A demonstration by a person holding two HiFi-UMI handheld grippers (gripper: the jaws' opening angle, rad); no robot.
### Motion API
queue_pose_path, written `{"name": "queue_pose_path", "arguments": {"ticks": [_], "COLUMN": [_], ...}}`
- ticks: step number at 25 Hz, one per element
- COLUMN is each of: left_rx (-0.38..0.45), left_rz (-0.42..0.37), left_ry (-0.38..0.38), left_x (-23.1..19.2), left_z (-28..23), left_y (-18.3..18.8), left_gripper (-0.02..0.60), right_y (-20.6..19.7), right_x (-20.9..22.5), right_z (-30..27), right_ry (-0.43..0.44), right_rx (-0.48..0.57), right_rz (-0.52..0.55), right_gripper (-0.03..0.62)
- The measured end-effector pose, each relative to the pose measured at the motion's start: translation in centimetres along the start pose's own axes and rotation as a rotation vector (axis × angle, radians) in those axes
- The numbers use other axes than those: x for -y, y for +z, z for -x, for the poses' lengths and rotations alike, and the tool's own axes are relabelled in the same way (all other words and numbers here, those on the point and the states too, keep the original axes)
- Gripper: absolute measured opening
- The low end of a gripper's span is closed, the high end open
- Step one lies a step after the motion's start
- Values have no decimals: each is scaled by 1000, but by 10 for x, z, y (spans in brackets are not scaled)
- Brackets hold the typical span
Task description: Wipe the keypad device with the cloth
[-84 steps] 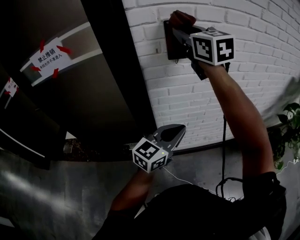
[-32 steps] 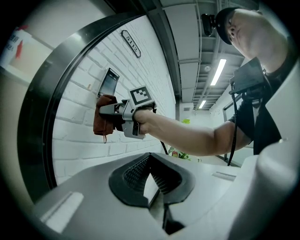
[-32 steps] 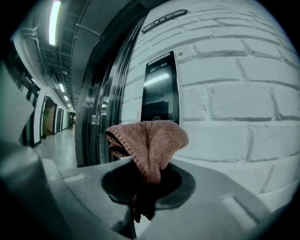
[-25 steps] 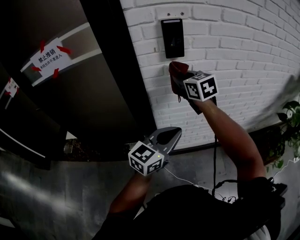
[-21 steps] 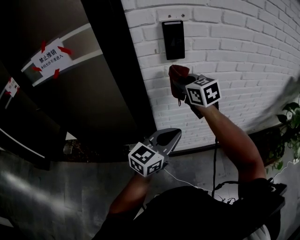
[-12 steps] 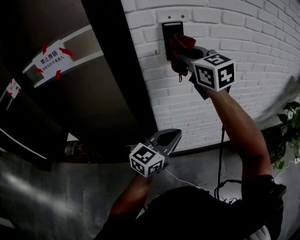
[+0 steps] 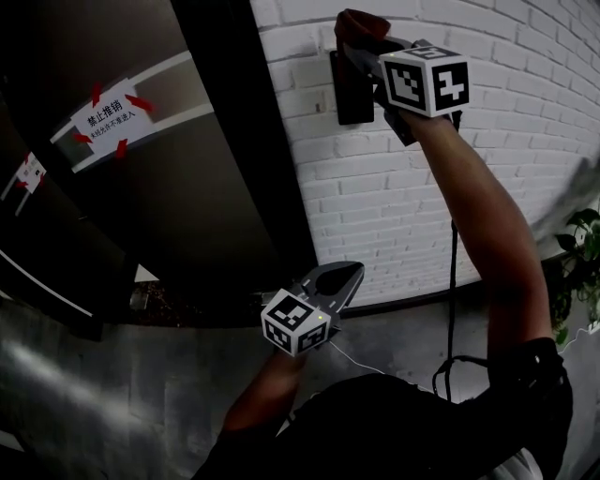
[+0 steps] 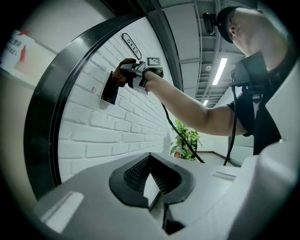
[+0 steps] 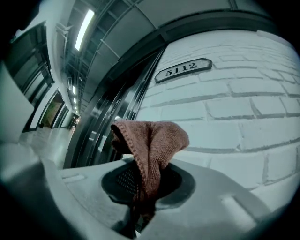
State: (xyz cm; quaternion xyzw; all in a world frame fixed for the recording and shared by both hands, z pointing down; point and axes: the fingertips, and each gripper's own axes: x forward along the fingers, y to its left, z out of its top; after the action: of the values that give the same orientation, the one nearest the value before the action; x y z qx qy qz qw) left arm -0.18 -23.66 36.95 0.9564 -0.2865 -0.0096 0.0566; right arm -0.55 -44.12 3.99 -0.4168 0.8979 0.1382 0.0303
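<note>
The right hand-held gripper [image 7: 364, 49] is high on the white brick wall [image 7: 525, 178], and its jaws are clamped on the cloth [image 7: 360, 24], a reddish-brown bundle bunched up past the tips. The keypad device [image 7: 347, 94] is a black slab fixed flat to the brick beside the dark door frame. Its long axis runs up and down and its face points out into the corridor. In the head view the cloth sits at the device's top edge and the gripper covers its upper right corner.

The left gripper view shows it side-on: the cloth [image 8: 124, 71] meets the upper face of the device [image 8: 109, 89], with a number plate [image 8: 132, 43] higher up the wall. The right gripper view brings the cloth [image 9: 152, 145] close, folded over and pinched between the jaws [image 9: 140, 197]. It also lets the plate [image 9: 183, 69] read 5112, but the cloth hides the device.

The left hand-held gripper [image 7: 339, 279] is held low, well away from the device. Its jaws [image 8: 152, 187] are pressed together with nothing in them.
</note>
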Motion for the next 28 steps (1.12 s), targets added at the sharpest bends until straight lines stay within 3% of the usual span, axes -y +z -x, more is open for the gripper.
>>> {"name": "queue_pose_path", "arguments": {"ticks": [15, 28], "left_rx": [-3, -7], "left_rz": [5, 9], "left_ry": [12, -9], "left_x": [-5, -1], "left_z": [7, 0], "left_y": [-1, -3], "left_gripper": [17, 17], "right_y": [-19, -56], "right_x": [5, 2], "right_z": [-13, -6], "right_ry": [-38, -27], "right_rx": [-46, -94], "right_rz": [61, 29], "right_gripper": [48, 48]}}
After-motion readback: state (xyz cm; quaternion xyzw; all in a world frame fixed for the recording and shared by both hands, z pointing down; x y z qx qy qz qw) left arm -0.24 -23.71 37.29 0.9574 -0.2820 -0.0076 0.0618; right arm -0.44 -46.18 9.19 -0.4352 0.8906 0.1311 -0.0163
